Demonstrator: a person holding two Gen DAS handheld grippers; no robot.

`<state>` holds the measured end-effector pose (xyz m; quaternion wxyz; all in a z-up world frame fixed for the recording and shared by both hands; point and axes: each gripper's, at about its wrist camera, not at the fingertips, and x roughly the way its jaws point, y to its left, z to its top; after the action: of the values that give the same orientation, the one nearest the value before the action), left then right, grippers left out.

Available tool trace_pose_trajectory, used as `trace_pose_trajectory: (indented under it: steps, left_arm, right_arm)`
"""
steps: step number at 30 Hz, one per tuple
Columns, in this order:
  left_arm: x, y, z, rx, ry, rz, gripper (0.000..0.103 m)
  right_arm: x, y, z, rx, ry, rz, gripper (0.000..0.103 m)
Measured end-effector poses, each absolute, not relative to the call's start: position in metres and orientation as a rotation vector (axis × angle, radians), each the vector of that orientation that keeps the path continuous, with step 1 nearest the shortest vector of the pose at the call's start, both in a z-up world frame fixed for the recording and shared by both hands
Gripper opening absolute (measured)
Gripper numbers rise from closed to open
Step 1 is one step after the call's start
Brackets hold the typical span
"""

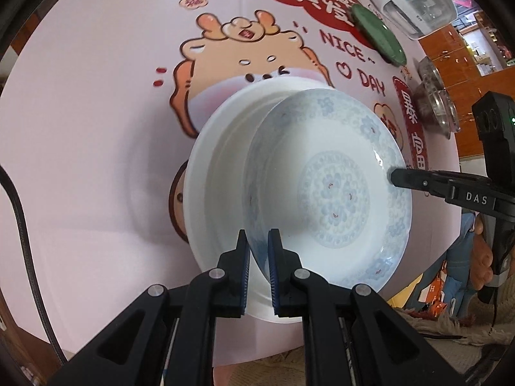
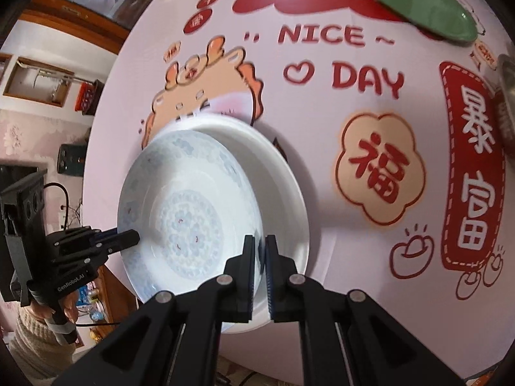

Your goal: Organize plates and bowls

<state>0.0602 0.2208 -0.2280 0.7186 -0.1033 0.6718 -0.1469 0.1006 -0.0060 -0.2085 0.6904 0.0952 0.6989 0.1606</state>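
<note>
A blue-patterned plate is held tilted over a plain white plate that lies on the pink printed tablecloth. My left gripper is shut on the patterned plate's near rim. My right gripper is shut on the opposite rim of the same plate; its fingertips show at the plate's right edge in the left wrist view. The left gripper's fingertips show at the plate's left edge in the right wrist view. The white plate sits under and behind it.
A green plate lies at the far side of the table, also in the left wrist view. A white and clear appliance stands behind it. Clear glass dishes sit near the right table edge.
</note>
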Motion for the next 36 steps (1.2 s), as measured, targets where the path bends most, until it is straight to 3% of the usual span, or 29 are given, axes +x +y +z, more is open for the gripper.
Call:
trace_pose_trajectory:
  steps: [32,36]
  left_arm:
    - [0.064,0.22,-0.242,-0.17,1.499,-0.286,0.008]
    - [0.065,0.217,-0.241,-0.161,1.505,-0.288,0.012]
  right_arm:
    - [0.095,0.007,-0.224,0.126,1.592,0.356,0.007]
    - [0.095,0.011,-0.223,0.101,1.592,0.35,0.009]
